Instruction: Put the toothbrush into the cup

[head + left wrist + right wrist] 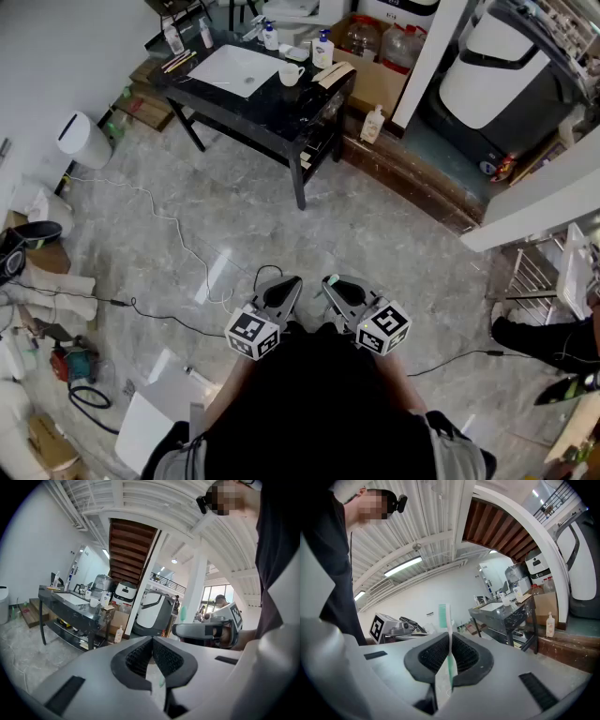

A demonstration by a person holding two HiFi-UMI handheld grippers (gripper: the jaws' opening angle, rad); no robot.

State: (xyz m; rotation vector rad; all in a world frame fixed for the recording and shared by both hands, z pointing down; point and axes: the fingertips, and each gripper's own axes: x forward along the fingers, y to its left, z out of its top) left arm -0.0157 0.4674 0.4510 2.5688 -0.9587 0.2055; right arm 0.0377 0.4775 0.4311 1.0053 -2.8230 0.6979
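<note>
Tight against the dark torso [319, 403], both grippers side by side, tips pointing forward over the floor [375, 234]. Clamped in the right gripper [450, 637]: the toothbrush [449, 645], jaws pressed onto its white-and-green handle, green bristle head standing up clear above the tips. Same gripper [336, 287] seen from the head view low in the middle, its marker cube just behind. Clenched too, the left gripper [152, 641], pads meeting at the tip with nothing seen between them; from above [285, 291], just beside the right one and not touching it.

Well apart from both grippers, at the far side of the room, the cup [290, 74]: white, handled, upright on the black worktop [281, 114], just beside a white rectangular tray [234, 67]. Visible also from the right gripper view [506, 601], small, beyond the toothbrush and to its right. Behind the cup, toward the worktop's back edge, a pump bottle [323, 49]; past that, a cardboard box [380, 80].

Across the grey marbled floor, between worktop and person, a thin white cable [176, 222]. Left of the worktop, by the wall, a white bin [82, 139].
</note>
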